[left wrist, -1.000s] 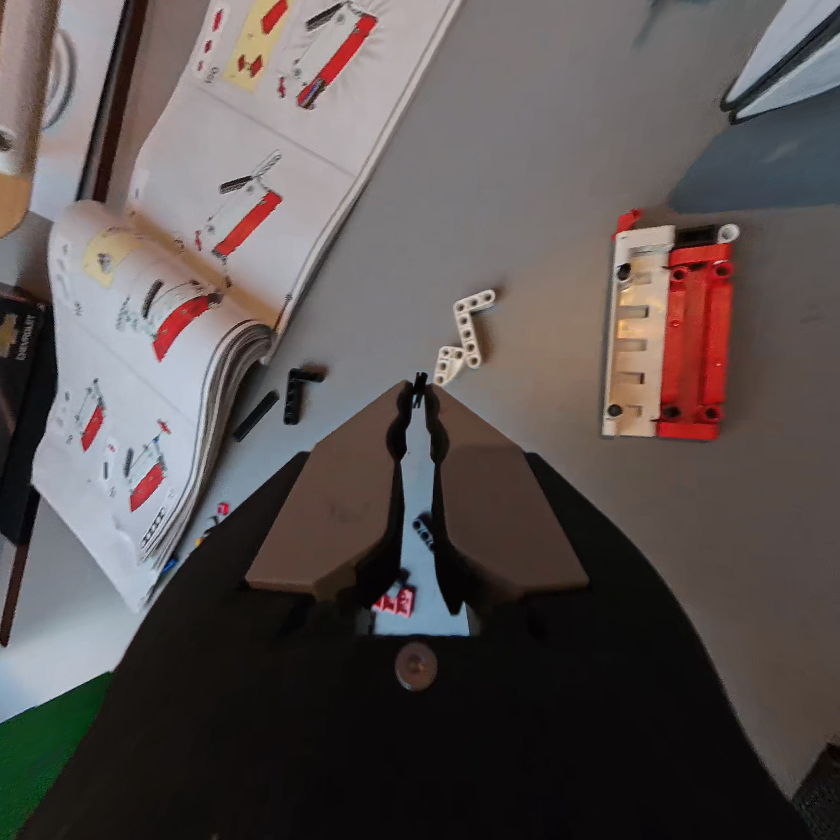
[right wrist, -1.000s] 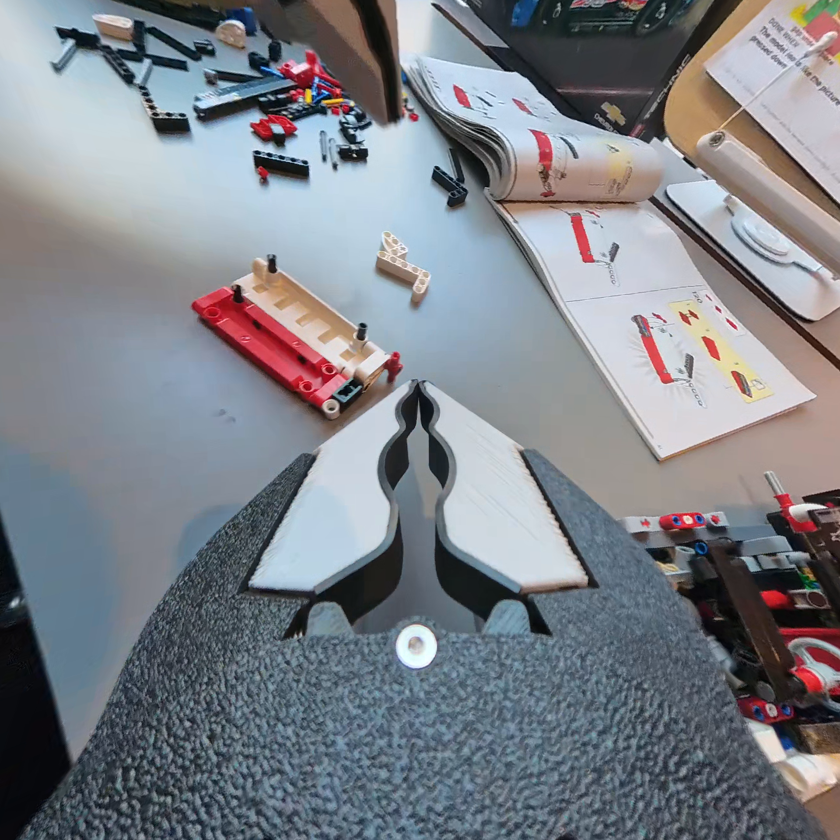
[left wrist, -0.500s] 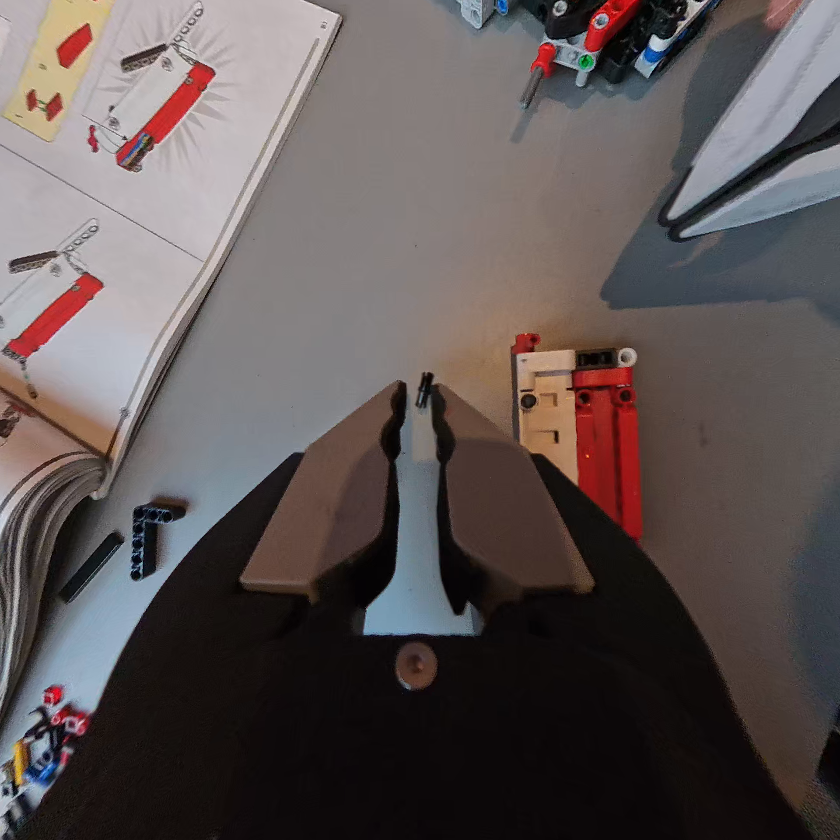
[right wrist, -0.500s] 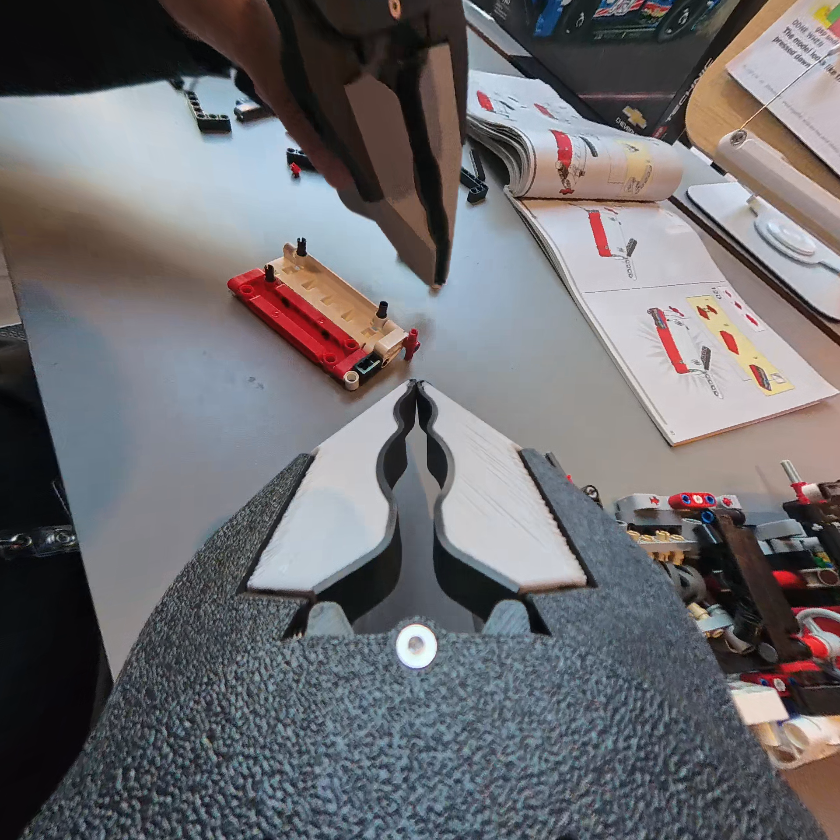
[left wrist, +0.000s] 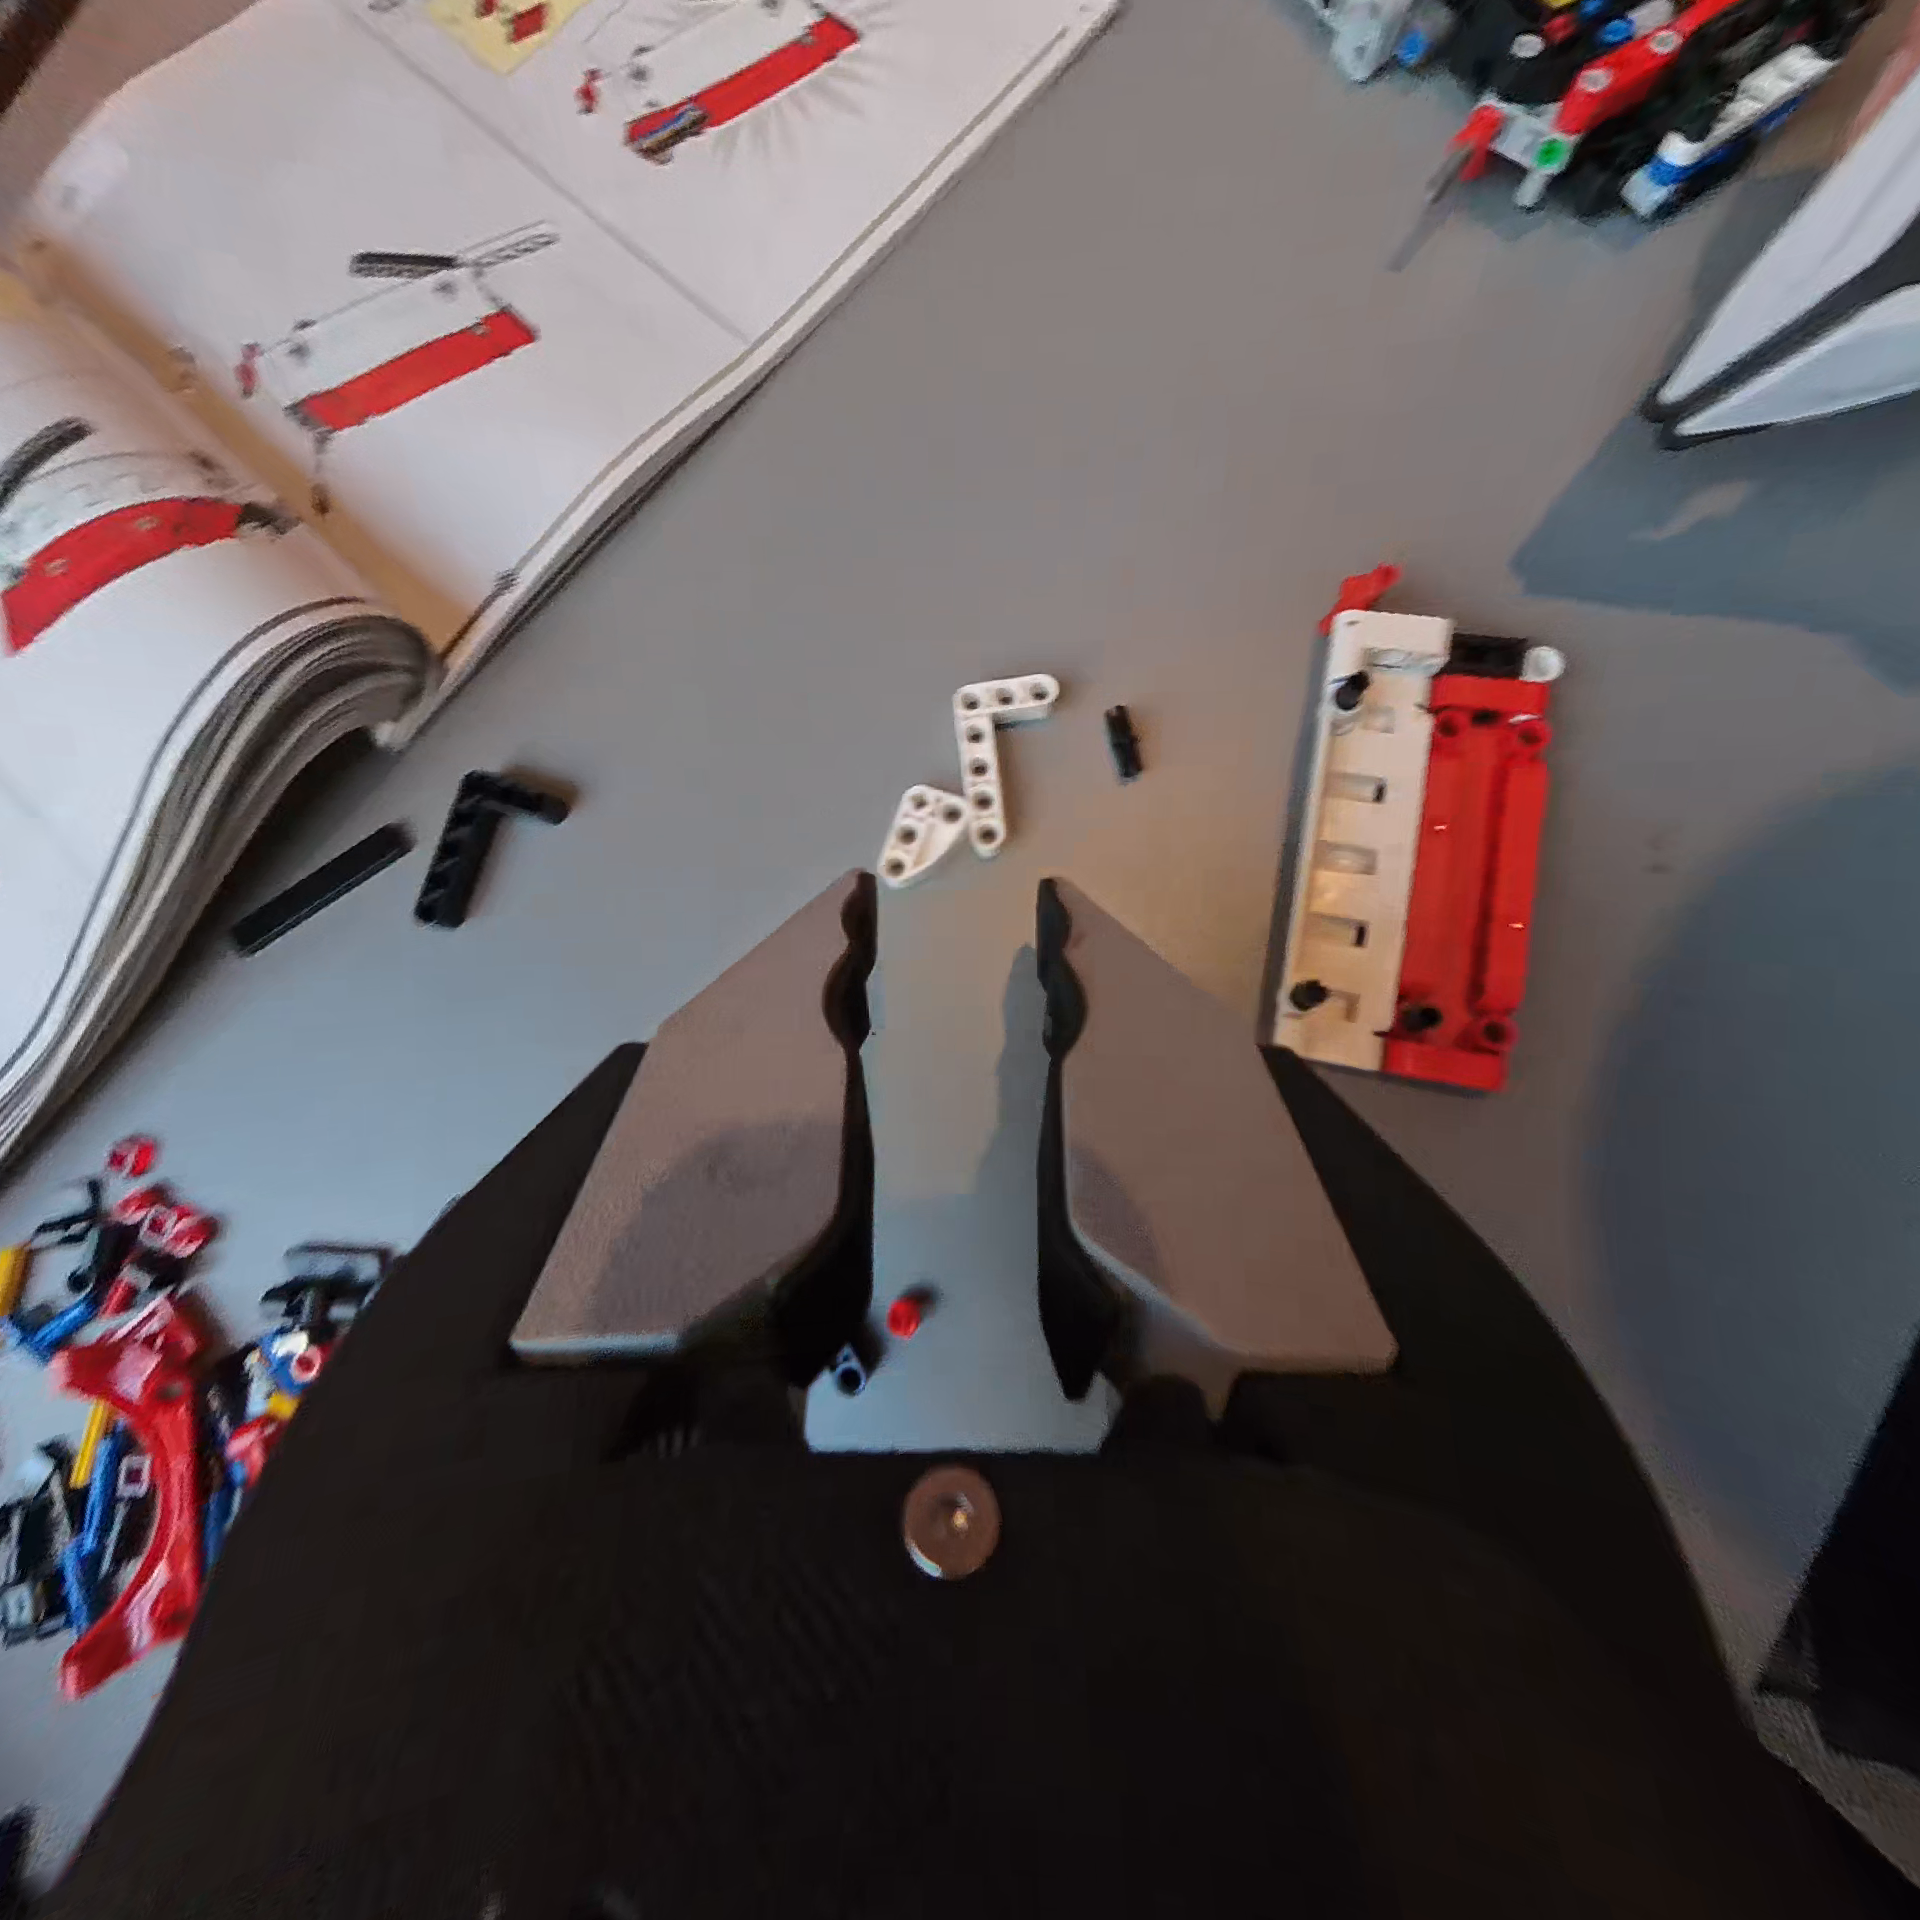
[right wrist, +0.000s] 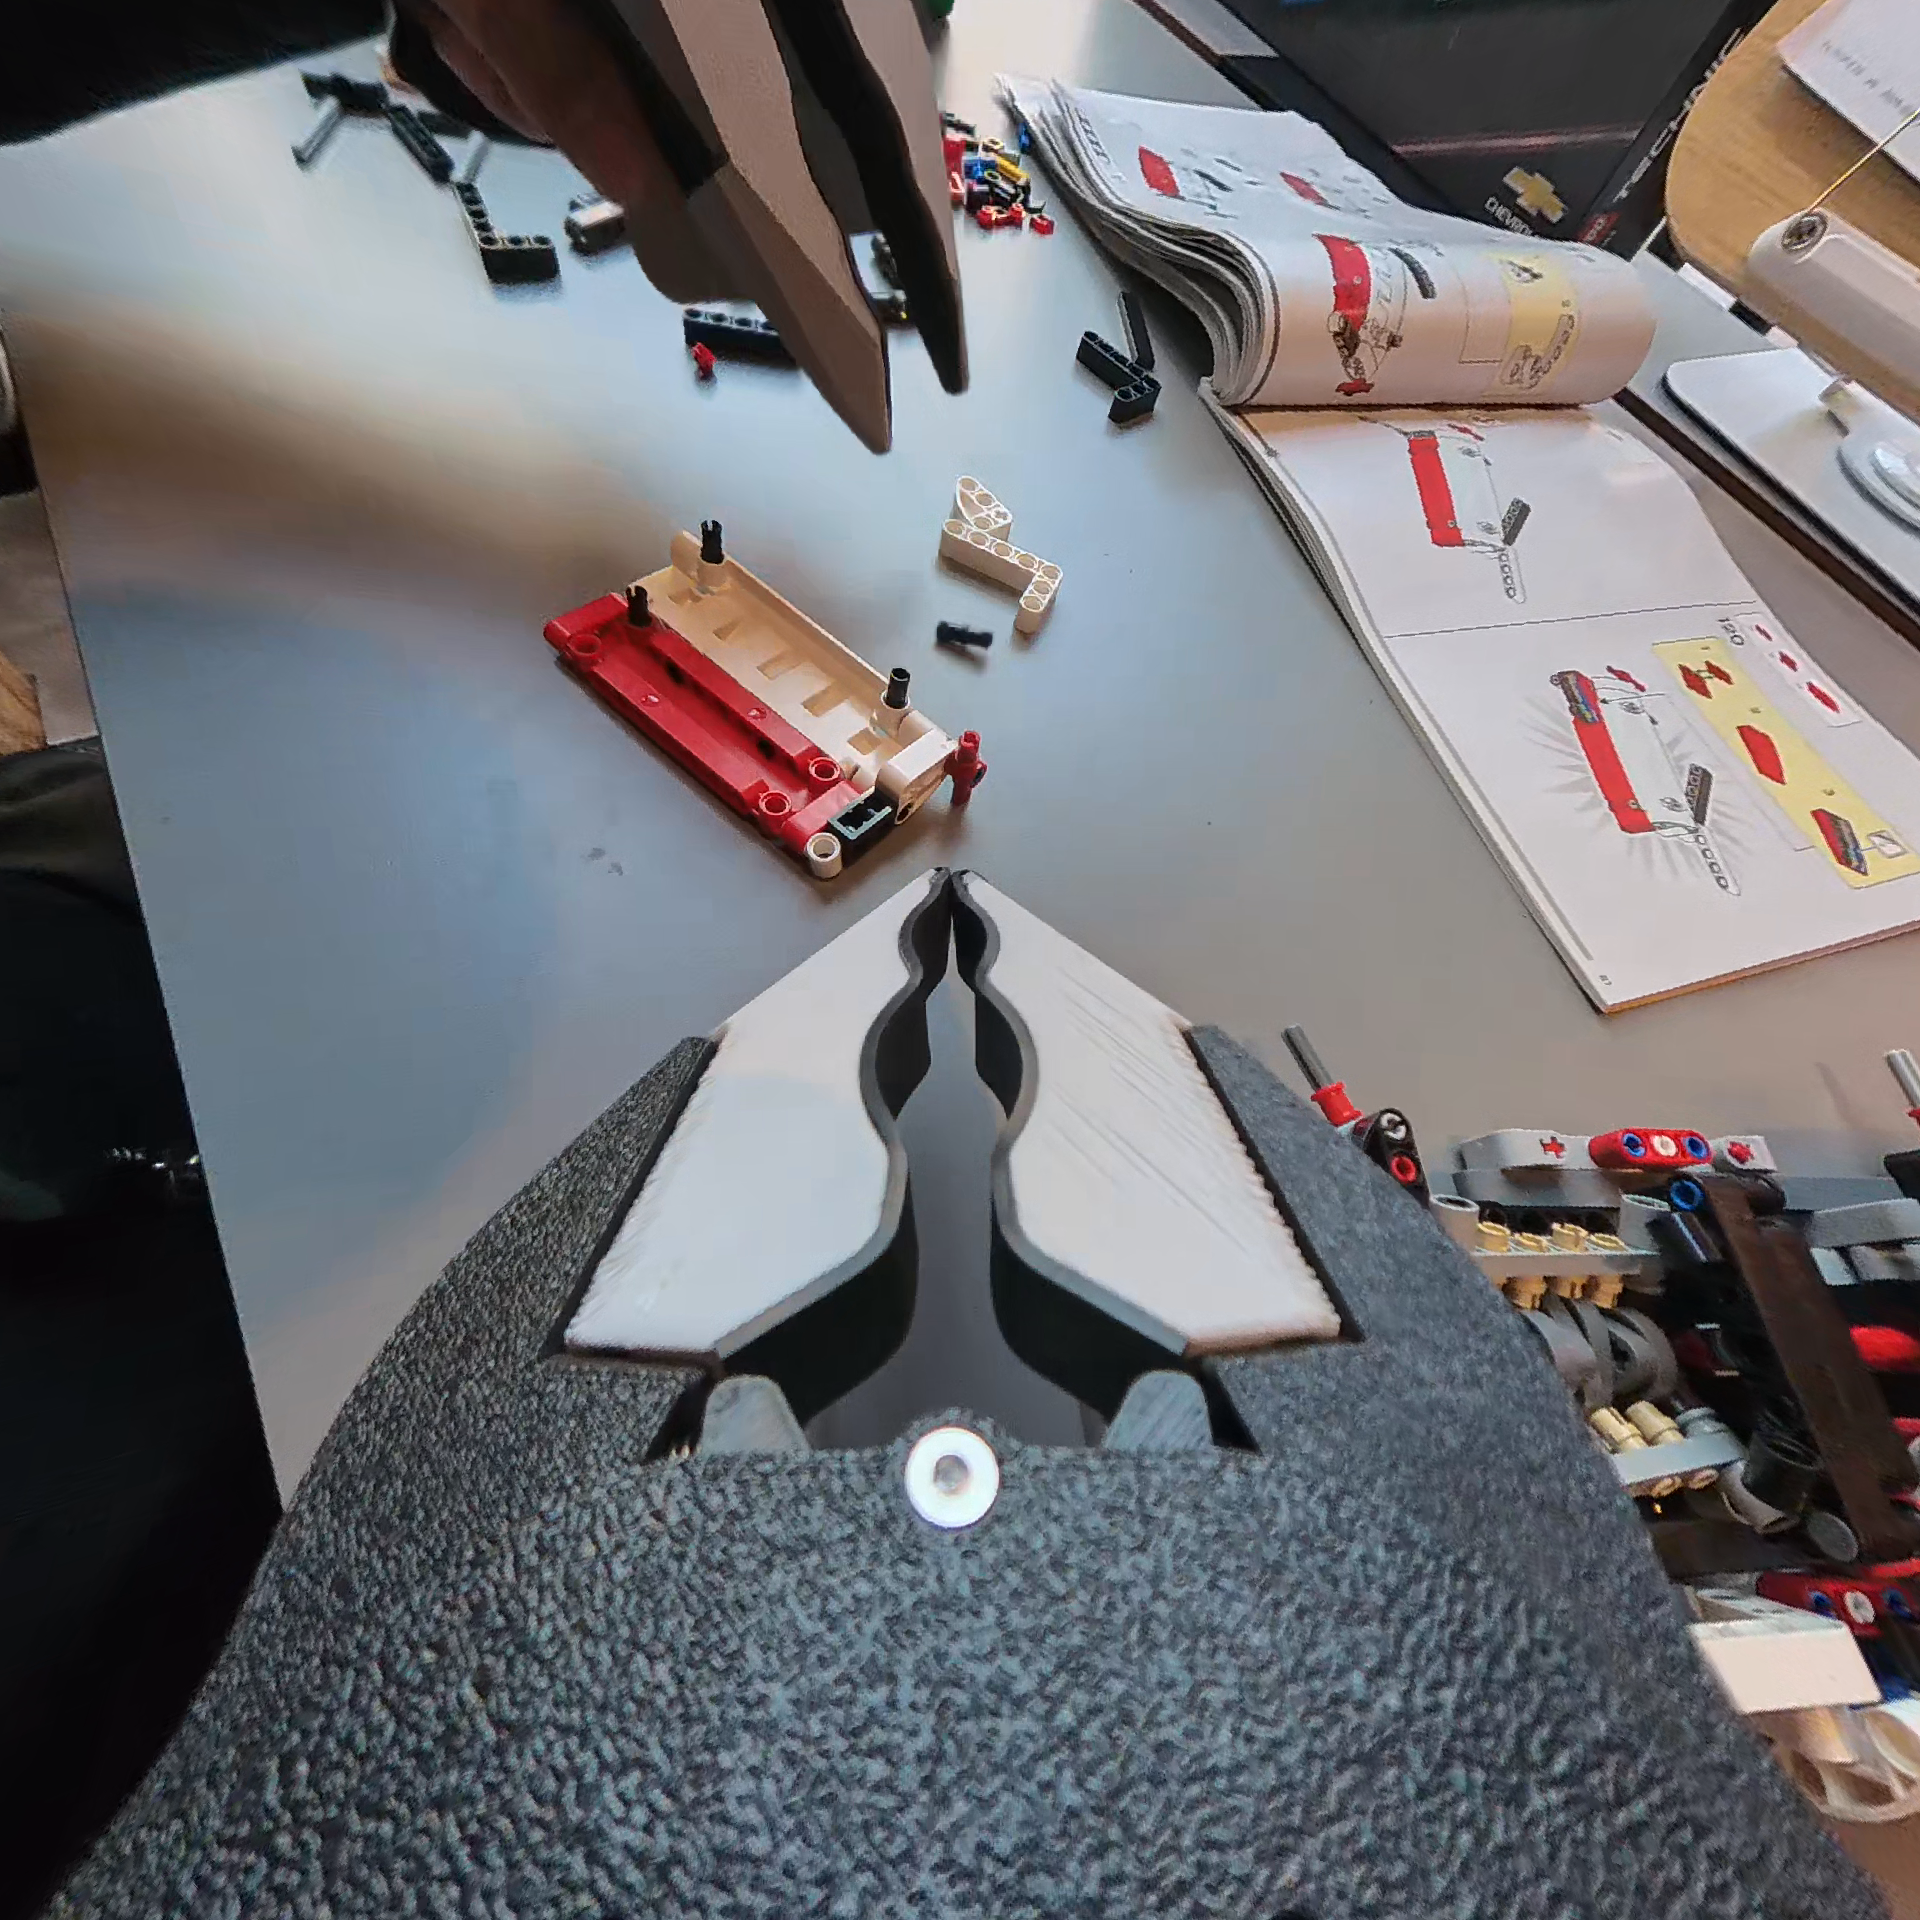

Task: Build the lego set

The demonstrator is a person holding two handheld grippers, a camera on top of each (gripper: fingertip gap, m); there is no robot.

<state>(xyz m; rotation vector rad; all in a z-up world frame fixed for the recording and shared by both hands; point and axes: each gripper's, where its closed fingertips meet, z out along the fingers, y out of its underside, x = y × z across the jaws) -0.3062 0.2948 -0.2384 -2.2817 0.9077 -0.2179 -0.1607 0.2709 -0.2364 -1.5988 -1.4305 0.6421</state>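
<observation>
My left gripper (left wrist: 954, 894) is open and holds nothing; it hovers above the grey table (left wrist: 1039, 468). It also shows in the right wrist view (right wrist: 920, 410), high over the table. A small black pin (left wrist: 1122, 740) lies loose on the table between the white angled beams (left wrist: 982, 758) and the red and white panel assembly (left wrist: 1418, 852). The pin (right wrist: 964, 634), the beams (right wrist: 1003, 556) and the assembly (right wrist: 758, 696) also show in the right wrist view. My right gripper (right wrist: 951, 881) is shut with nothing between its fingertips, just short of the assembly's near end.
An open instruction booklet (left wrist: 364, 312) lies at the left, with a black angled beam (left wrist: 473, 842) and a black straight beam (left wrist: 322, 886) beside it. A pile of loose parts (left wrist: 135, 1382) lies at the lower left. A partly built model (right wrist: 1714, 1299) stands by my right gripper.
My left gripper carried the black pin over next to the assembly, opened, and let it go onto the table, then drew back and up. My right gripper stayed shut and nearly still.
</observation>
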